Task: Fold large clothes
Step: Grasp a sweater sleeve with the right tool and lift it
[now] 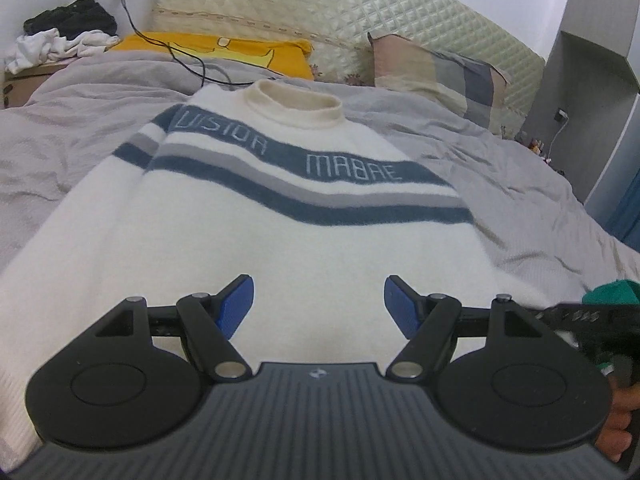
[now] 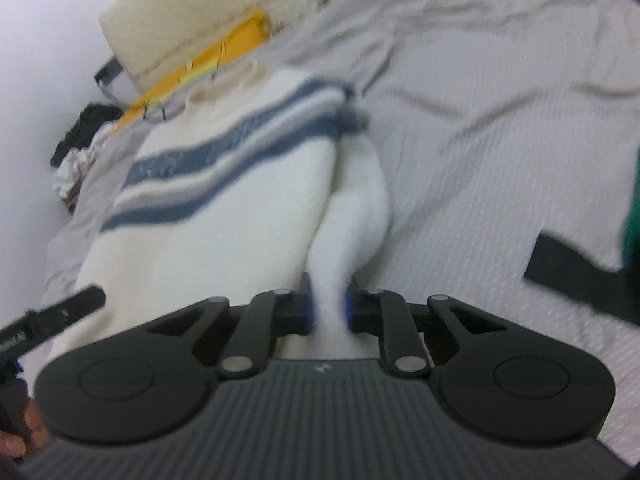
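Grey bedding (image 1: 500, 184) covers the bed on which a white sweater (image 1: 224, 240) is spread, filling the middle of both views.

Nearest in the left wrist view, the left gripper (image 1: 319, 307) hangs over the lower body of the sweater with its jaws wide; the blue pads (image 1: 238, 304) stand well apart, and the white knit lies below and between them, with nothing pinched. At the lower right edge of that frame part of the right gripper's black body and a hand (image 1: 618, 424) show.

In the right wrist view, which is blurred, the right gripper (image 2: 329, 308) is clamped on a bunched fold of the sweater (image 2: 224, 216), seemingly its sleeve: a narrow band of white cloth runs up from between the nearly closed jaws toward the centre of the frame.

Further up, blue and grey stripes cross the chest, one bearing pale lettering, and the cream collar (image 1: 294, 104) points toward the headboard. Beyond it lie a yellow pillow (image 1: 224, 50) at upper left with a black cable (image 1: 176, 56) across it, a patchwork pillow (image 1: 436, 76) at upper right, and the quilted headboard (image 1: 340, 4). A heap of dark and white clothes (image 1: 64, 36) sits in the far upper left corner.
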